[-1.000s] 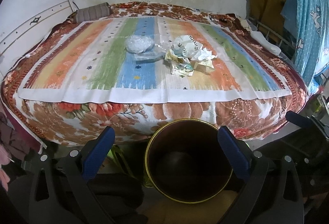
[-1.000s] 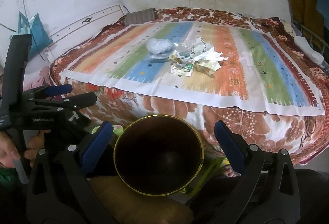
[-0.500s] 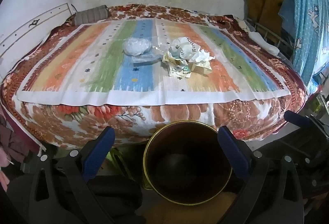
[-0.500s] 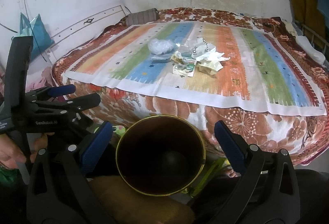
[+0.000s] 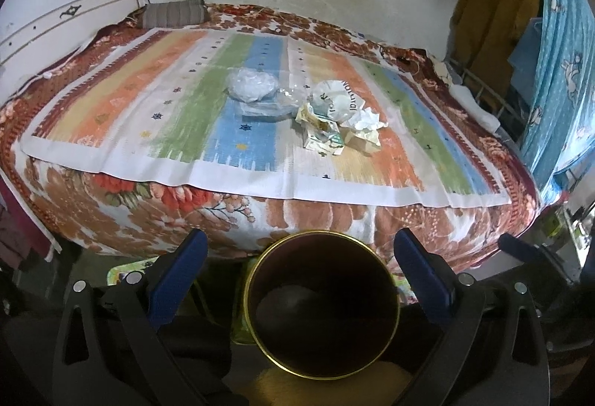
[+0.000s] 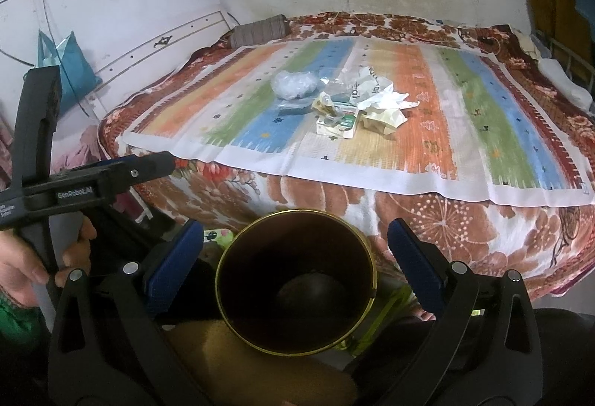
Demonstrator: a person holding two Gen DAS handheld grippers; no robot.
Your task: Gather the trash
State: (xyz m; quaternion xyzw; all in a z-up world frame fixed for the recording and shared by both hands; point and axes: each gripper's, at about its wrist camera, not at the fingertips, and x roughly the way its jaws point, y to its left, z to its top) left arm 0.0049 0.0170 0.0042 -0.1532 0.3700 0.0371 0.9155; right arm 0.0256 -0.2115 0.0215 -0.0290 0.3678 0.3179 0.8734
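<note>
A pile of trash lies mid-bed on the striped cloth: a clear plastic bag (image 5: 252,85), a white paper cup lid (image 5: 336,100), crumpled paper (image 5: 364,121) and a flattened carton (image 5: 321,140). The pile also shows in the right wrist view (image 6: 347,106). A dark bin with a gold rim (image 5: 321,305) stands on the floor before the bed, also in the right wrist view (image 6: 297,294). My left gripper (image 5: 295,249) and right gripper (image 6: 295,238) are both open and empty above the bin, well short of the trash.
The bed (image 5: 334,216) has a floral blanket under the striped cloth (image 5: 148,101). A grey bolster (image 5: 174,13) lies at the far left corner. A blue curtain (image 5: 557,71) hangs at the right. The left gripper shows at the left of the right wrist view (image 6: 93,182).
Both grippers have risen and tilted a little, so the bed and trash sit slightly lower in view. Nothing on the bed has moved; both grippers stay open.
</note>
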